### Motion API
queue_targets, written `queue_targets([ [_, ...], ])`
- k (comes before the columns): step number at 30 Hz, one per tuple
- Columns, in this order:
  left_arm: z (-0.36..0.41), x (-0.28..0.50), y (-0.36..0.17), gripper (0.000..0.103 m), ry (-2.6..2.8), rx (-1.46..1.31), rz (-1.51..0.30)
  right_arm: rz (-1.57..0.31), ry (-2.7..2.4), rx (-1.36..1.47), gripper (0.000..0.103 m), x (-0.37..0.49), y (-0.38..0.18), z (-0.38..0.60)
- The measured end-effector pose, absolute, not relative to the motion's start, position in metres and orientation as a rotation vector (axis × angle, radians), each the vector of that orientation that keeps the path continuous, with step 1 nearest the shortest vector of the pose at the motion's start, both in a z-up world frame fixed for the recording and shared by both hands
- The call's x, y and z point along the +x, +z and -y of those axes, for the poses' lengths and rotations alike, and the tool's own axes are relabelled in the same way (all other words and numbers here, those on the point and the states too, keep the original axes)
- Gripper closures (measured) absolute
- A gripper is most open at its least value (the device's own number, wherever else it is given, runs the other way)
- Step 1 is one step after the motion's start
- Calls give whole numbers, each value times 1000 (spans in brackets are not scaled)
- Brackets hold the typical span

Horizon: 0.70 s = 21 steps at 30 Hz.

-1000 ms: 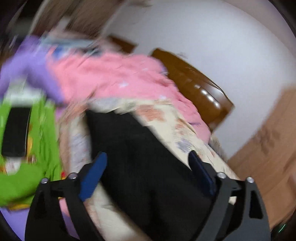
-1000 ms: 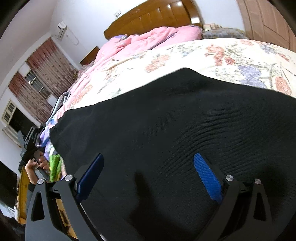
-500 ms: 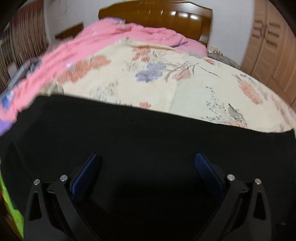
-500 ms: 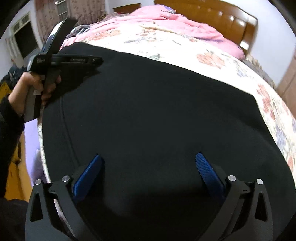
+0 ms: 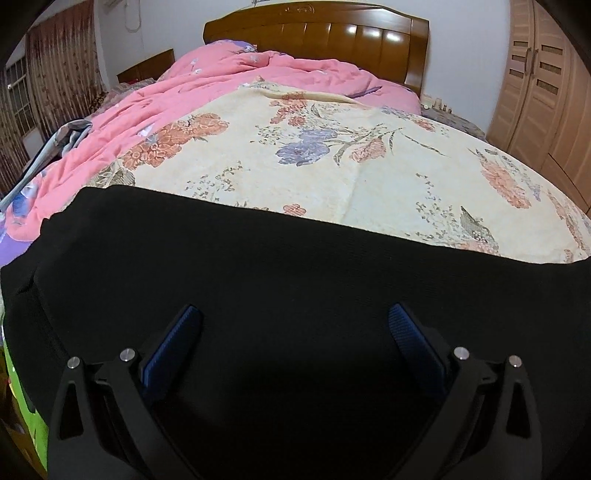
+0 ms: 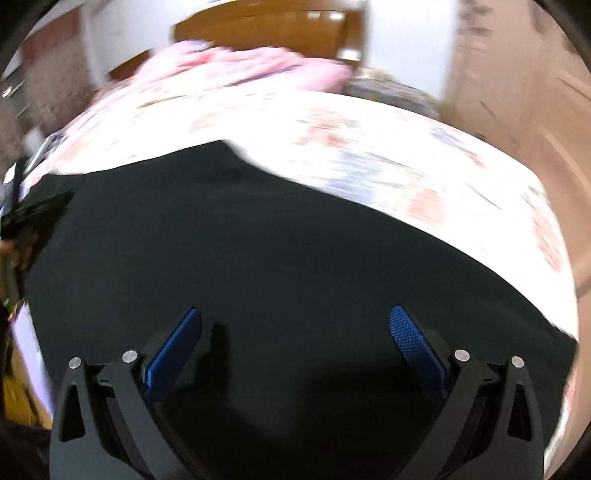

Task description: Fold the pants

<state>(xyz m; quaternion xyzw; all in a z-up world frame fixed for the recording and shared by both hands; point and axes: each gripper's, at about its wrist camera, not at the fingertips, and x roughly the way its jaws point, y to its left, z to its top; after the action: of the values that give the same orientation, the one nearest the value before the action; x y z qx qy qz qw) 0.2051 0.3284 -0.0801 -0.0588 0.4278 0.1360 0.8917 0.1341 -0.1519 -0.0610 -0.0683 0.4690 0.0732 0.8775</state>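
Black pants (image 5: 295,280) lie spread flat across the near part of a bed with a floral cream sheet (image 5: 332,162). My left gripper (image 5: 295,321) is open and empty, just above the pants near their left end. In the right wrist view, which is blurred, the pants (image 6: 295,258) fill the lower half. My right gripper (image 6: 295,323) is open and empty above them. The left gripper's body (image 6: 33,214) shows at the far left edge of that view.
A pink quilt (image 5: 184,96) is bunched at the far left of the bed, before a wooden headboard (image 5: 317,33). A wooden wardrobe (image 5: 539,92) stands at the right. Green cloth (image 5: 22,398) lies at the lower left.
My left gripper has swung round from the pile at the left to face the headboard over the pants. My right gripper has swung to the right and is still moving.
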Motion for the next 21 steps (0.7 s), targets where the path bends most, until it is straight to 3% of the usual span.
queue_targets([
  [9, -302, 188, -55, 6, 454, -83, -853, -906, 112, -38, 5, 99, -46, 209],
  [12, -239, 169, -14, 2, 244, -51, -696, -911, 104, -88, 4, 94, -60, 215],
  [21, -11, 242, -24, 2, -439, 129, -770, -915, 93, -129, 4, 101, -60, 205],
])
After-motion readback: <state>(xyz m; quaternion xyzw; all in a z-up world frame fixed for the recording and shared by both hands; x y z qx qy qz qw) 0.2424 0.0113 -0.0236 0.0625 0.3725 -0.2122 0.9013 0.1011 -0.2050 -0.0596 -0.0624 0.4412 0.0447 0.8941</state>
